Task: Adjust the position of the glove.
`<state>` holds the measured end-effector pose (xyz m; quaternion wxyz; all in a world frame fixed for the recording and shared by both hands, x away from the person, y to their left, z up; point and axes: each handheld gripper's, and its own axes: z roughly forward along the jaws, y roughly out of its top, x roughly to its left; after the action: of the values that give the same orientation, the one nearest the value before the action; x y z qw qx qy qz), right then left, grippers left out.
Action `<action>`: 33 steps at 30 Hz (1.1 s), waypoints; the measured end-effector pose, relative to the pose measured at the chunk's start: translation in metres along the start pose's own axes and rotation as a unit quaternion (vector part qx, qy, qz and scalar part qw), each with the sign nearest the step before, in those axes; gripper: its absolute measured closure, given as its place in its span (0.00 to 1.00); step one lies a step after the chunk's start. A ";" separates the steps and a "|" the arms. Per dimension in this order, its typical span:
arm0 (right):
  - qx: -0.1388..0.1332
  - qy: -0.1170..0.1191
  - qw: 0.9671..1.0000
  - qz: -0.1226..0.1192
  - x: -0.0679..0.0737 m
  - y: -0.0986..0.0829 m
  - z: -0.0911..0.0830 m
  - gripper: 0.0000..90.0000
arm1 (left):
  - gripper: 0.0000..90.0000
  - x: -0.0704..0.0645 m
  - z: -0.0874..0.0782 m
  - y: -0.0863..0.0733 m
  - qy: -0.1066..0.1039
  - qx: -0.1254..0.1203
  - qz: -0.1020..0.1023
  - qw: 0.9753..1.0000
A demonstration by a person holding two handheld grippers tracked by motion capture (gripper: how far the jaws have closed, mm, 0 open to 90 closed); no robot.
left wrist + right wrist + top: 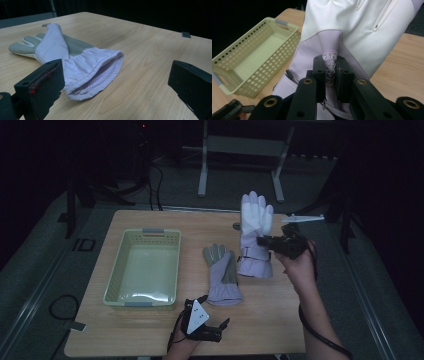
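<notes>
Two pale lilac gloves are on the wooden table (150, 325). One glove (222, 275) (75, 62) lies flat at the table's middle, grey palm patch up, cuff toward me. My left gripper (220, 326) (117, 82) stands open near the front edge, just short of that cuff. The second glove (255, 227) (352, 27), with a white palm, is lifted off the table with its fingers up. My right gripper (263, 241) (330, 75) is shut on a fold of it near the wrist strap.
A pale yellow perforated basket (116, 270) (227, 75) sits empty at the table's left. A small dark tag (186, 34) lies on the table's far side in the left gripper view. A metal stand's legs (202, 180) rise beyond the table.
</notes>
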<state>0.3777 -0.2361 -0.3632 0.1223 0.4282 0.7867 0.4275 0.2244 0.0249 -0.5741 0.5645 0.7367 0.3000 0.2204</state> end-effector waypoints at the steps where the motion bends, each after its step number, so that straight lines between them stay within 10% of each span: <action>1: 0.003 0.002 1.000 -0.001 0.005 0.000 0.004 0.90 | 0.01 0.000 0.000 0.000 0.000 -0.001 0.002 1.000; 16: 0.078 0.004 0.997 0.013 0.045 -0.041 0.077 0.89 | 0.01 -0.001 -0.001 0.000 0.013 -0.003 0.006 1.000; 33: 0.142 -0.024 0.989 0.040 0.032 -0.072 0.132 0.89 | 0.01 -0.001 -0.001 0.000 0.010 -0.001 0.005 1.000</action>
<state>0.3907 -0.1559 -0.4934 0.0617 0.4827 0.8183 0.3061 0.2235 0.0249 -0.5742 0.5613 0.7354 0.3015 0.2308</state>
